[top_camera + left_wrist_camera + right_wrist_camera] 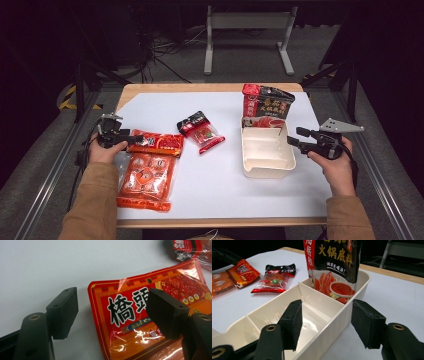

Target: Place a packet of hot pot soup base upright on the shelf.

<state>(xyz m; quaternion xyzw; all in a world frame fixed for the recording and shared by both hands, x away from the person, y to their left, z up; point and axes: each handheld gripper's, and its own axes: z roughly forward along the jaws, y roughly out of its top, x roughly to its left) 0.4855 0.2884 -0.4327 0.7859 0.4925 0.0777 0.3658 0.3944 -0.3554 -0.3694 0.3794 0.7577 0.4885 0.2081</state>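
Nearest the camera, two tan sleeves come up from the bottom edge, a gripper in each hand. Biggest thing out there is the white table (220,185), and on it the cream divided tray (266,150), right of centre, with a tall black-and-red sauce pouch (267,106) standing in its far compartment. Next in size, the large orange packet (146,179) lies flat at the near left. Overlapping its far edge is the one being reached for: the red-orange sachet (140,322). A small red snack pack (201,131) sits alone mid-table.

The left gripper (127,139) is low over the sachet's corner, jaws wide apart, one pad over the print and one over bare table — nothing pinched yet. The right gripper (325,323) is spread too, straddling the tray's near wall without holding it.

What could go wrong, by my reckoning: that film is thin and lies flat, so closing from this height may just skid across it, or nip the big packet underneath and drag both. The right jaws might also nudge the tray and tip the upright pouch.

Left wrist is rolled inward, forearm angled in from the table's left edge; right hand sits level, pointing left at the tray.
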